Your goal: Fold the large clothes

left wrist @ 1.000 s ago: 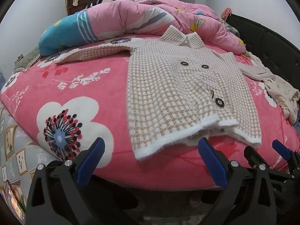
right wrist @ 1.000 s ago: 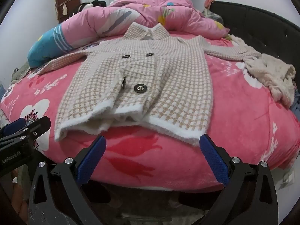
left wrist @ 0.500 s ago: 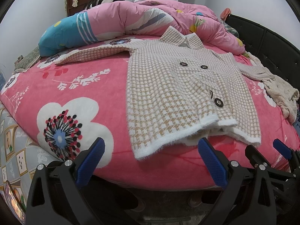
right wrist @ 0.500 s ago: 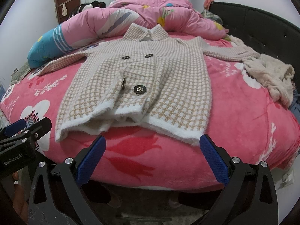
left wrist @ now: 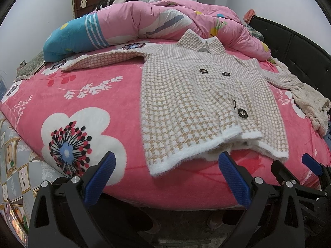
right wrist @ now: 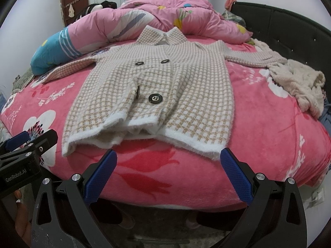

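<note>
A beige-and-white checked knit coat (left wrist: 198,95) (right wrist: 157,82) with dark buttons lies face up on the pink flowered bed, collar toward the far side, both sleeves spread outward, white fuzzy hem near the front edge. My left gripper (left wrist: 167,171) hangs open just in front of the bed edge, below the hem's left part, holding nothing. The right gripper (right wrist: 168,170) is open too, level with the bed edge under the hem's middle and right part. Each gripper shows at the edge of the other's view: the right gripper (left wrist: 306,169), the left gripper (right wrist: 26,142).
A pink quilt (left wrist: 165,20) (right wrist: 155,12) and a blue striped pillow (left wrist: 72,37) are piled along the bed's far side. A cream fluffy garment (right wrist: 298,84) lies at the right by the black headboard (right wrist: 289,24). A patterned sheet (left wrist: 12,157) hangs at the left.
Both views have hardly shifted; the coat lies as before and both grippers stay open.
</note>
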